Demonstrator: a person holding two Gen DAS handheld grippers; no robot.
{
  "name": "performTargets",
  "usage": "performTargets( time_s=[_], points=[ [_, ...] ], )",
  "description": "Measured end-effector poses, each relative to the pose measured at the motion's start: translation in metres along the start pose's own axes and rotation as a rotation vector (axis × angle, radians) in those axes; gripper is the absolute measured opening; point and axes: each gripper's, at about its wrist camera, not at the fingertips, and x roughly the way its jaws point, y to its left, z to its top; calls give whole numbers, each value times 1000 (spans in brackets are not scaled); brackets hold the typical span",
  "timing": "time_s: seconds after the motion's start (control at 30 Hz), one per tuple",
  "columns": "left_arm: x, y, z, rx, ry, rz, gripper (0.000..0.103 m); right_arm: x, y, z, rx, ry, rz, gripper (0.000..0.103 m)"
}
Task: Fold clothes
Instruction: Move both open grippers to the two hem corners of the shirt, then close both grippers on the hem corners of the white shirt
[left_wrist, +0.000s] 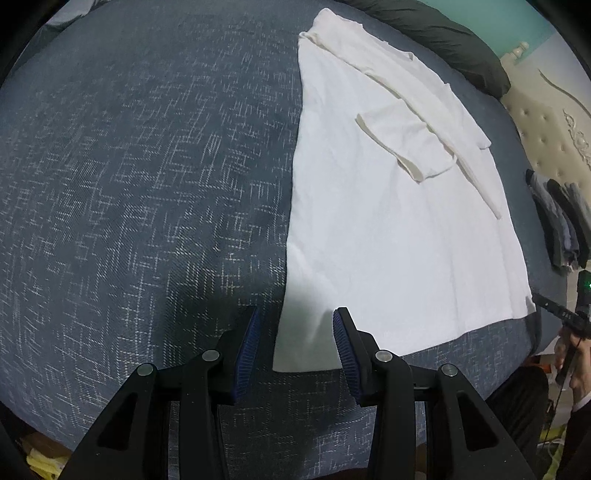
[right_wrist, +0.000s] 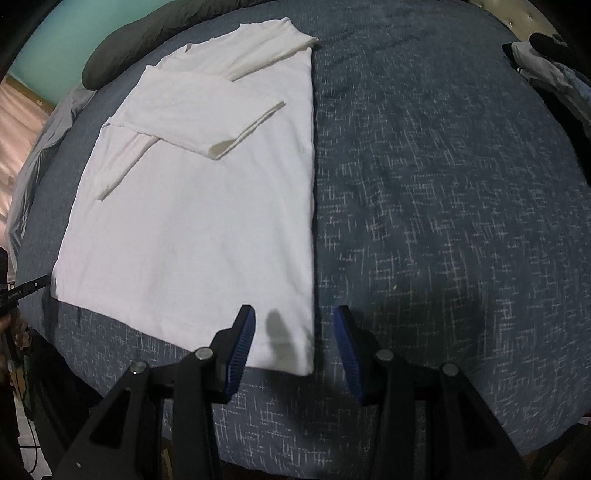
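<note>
A white long-sleeved shirt (left_wrist: 388, 206) lies flat on a dark blue patterned bedspread (left_wrist: 147, 184), folded lengthwise with its sleeves laid across the body. My left gripper (left_wrist: 295, 321) is open and empty, hovering just above the shirt's near left hem corner. In the right wrist view the shirt (right_wrist: 207, 206) lies left of centre. My right gripper (right_wrist: 293, 317) is open and empty, above the shirt's near right hem corner, straddling its straight folded edge.
A dark pillow (left_wrist: 443, 37) lies beyond the shirt at the far edge of the bed. A stack of folded dark clothes (left_wrist: 561, 221) sits at the right, also showing in the right wrist view (right_wrist: 546, 66). A padded headboard (left_wrist: 546, 122) stands behind.
</note>
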Motion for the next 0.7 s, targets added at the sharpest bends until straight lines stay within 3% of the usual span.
performTargets(
  time_s=[0.57,0.63,0.7],
  points=[
    [12,7,-2,-33,8,-35,43,10,-2,-7,34,25,16,45],
    [12,5,-3,-18,5,-27,39,11,-1,-8,31,31,24,45],
    [13,5,-3,-9,7,-23,26,13,0,-9,26,37,26,45]
  ],
)
